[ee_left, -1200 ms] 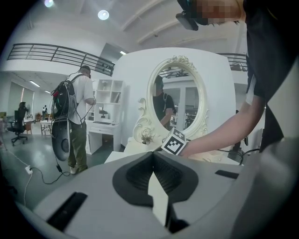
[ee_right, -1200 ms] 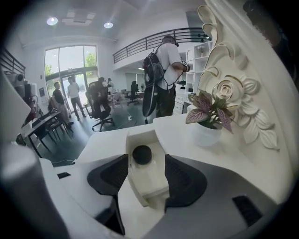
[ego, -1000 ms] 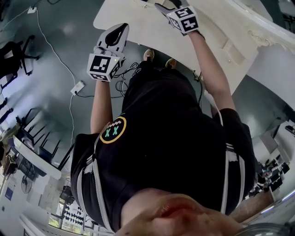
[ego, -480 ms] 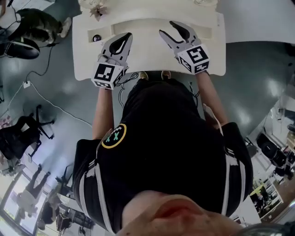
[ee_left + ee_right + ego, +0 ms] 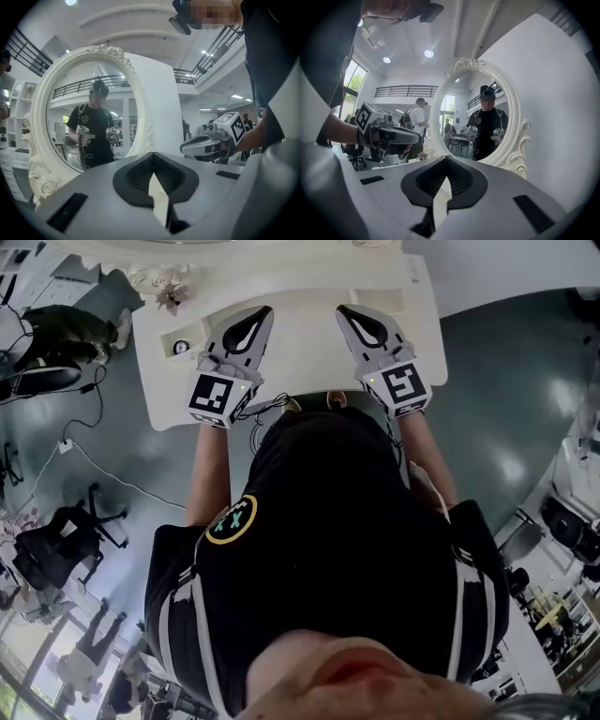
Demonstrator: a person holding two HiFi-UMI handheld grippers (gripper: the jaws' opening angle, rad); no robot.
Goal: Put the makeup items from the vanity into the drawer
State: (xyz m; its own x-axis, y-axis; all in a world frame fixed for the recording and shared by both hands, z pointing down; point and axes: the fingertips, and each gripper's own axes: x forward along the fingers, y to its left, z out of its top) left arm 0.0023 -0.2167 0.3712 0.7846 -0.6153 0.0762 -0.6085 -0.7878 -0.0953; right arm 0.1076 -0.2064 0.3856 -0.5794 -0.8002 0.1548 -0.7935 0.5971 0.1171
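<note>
Vanity [image 5: 281,282]: white top, across the upper part of my head view; I have both grippers over its front edge, side by side and apart.
Left gripper [image 5: 260,311]: I see its jaws shut tip to tip in its own view, with nothing between them; it points at the mirror.
Right gripper [image 5: 344,311]: jaws closing, the tips already meeting in its own view, and I see nothing caught between them.
Makeup item: the only candidate I can pick out is a small dark round thing [image 5: 181,347] on the vanity's left end, near the left gripper but not touching it; I cannot tell what kind it is.
Drawer: I cannot make it out in any view.
Mirror [image 5: 89,117]: oval, in an ornate white frame [image 5: 37,154], upright at the back of the vanity; it reflects the person in the black shirt holding both grippers.
Flower ornament [image 5: 169,298]: pale, on the vanity's back left corner, beyond the round thing.
Floor: grey, with white cables [image 5: 94,456] and a black chair [image 5: 66,540] off to my left.
</note>
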